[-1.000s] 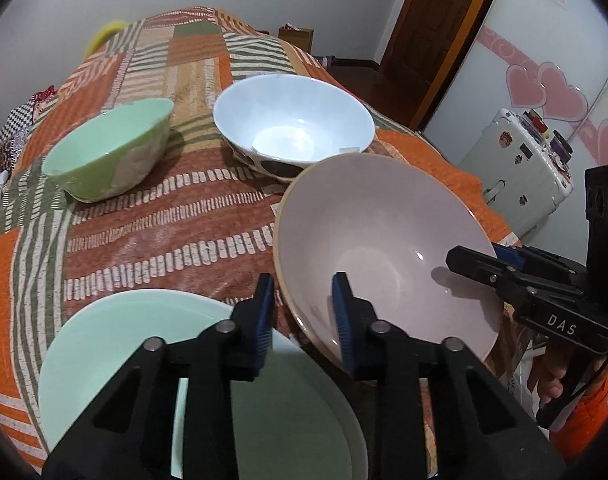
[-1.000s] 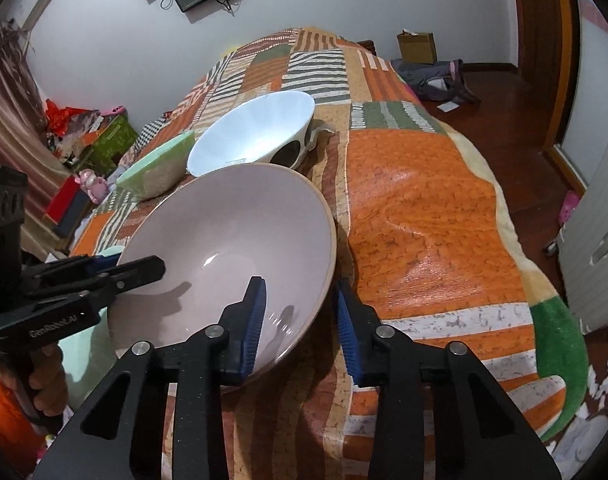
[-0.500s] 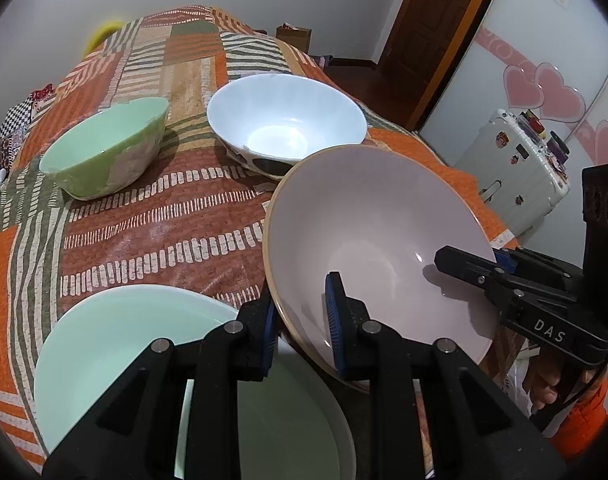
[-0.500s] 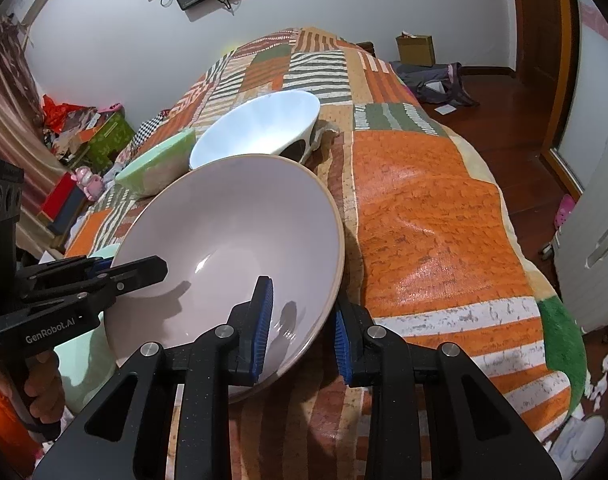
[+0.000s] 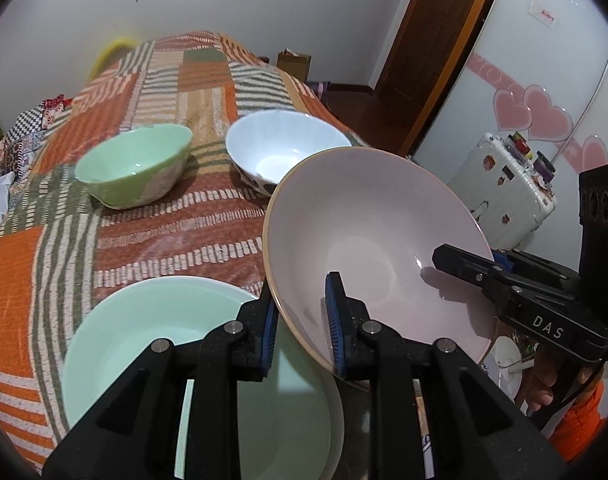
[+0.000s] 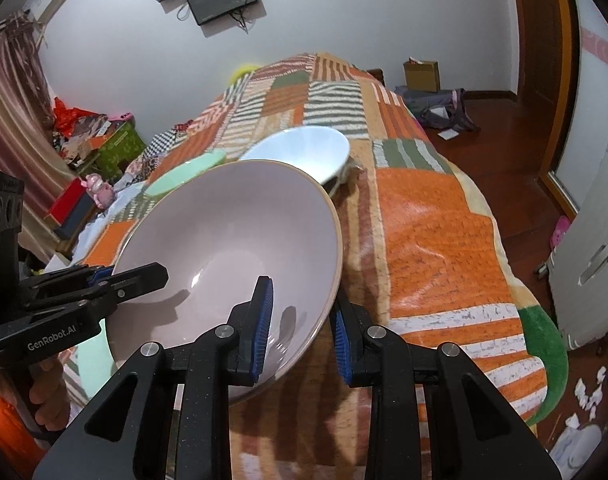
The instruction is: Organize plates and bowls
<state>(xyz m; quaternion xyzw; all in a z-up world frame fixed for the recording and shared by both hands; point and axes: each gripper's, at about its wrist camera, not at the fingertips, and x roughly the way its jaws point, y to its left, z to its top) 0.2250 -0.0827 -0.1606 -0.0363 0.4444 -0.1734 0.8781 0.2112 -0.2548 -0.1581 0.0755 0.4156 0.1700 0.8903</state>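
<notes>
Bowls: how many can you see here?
3. A pink bowl is held up at the near right by both grippers; a white bowl sits behind it on the bedspread, a green bowl to its left. None seems hidden.

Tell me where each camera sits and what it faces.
Left wrist: on the left gripper, facing down the bed; pink bowl rim between its fingers, right gripper opposite.
Right wrist: on the right gripper, facing the far wall; left gripper at left.
Shared: pink bowl, white bowl, green bowl.
</notes>
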